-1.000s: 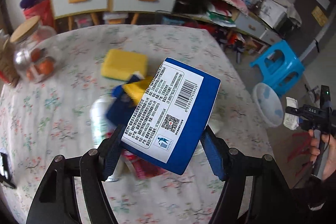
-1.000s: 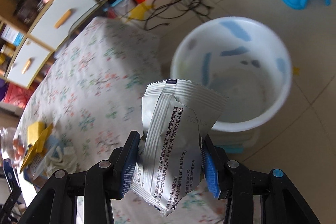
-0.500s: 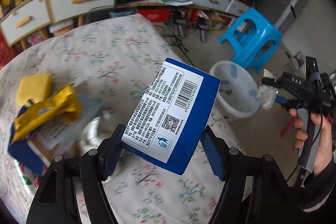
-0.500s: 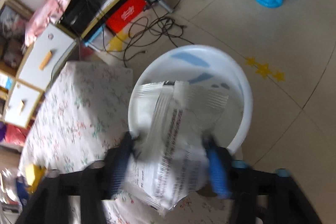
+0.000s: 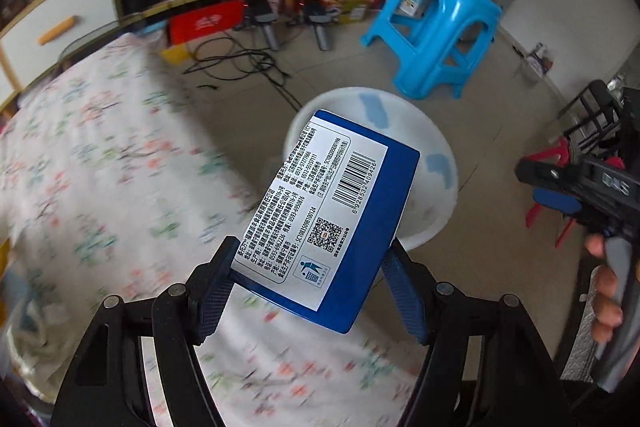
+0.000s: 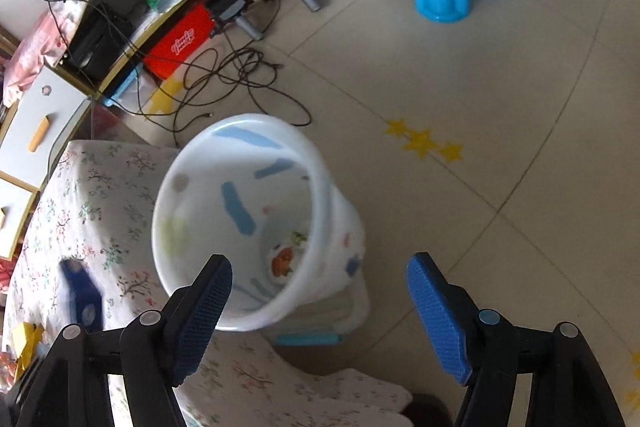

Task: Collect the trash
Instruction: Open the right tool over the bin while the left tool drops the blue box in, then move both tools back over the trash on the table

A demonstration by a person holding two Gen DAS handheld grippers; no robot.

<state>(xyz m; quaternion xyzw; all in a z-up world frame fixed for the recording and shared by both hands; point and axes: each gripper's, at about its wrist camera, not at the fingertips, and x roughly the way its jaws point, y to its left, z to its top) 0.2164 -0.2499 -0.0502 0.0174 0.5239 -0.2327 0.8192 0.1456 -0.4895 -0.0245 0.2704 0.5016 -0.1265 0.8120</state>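
Note:
My left gripper [image 5: 308,291] is shut on a blue and white carton [image 5: 332,215] with a barcode, held above the table edge with the white bin [image 5: 436,183] just beyond it. My right gripper [image 6: 320,311] is open and empty above the same white bin [image 6: 200,227], which stands on the floor beside the table. A wrapper [image 6: 284,259] lies at the bin's bottom. The right gripper also shows at the right edge of the left wrist view [image 5: 560,191]. The carton shows blurred in the right wrist view [image 6: 82,291].
The table with a floral cloth [image 5: 100,167] fills the left of both views [image 6: 100,211]. A blue plastic stool [image 5: 436,31] stands on the tiled floor behind the bin. Loose cables [image 6: 240,75] and a cluttered low shelf [image 6: 132,11] lie further back. Yellow packets [image 6: 24,339] lie on the table.
My right gripper opened over the bin and the silver wrapper it held is gone from its fingers. My left gripper swung the carton from over the table toward the bin.

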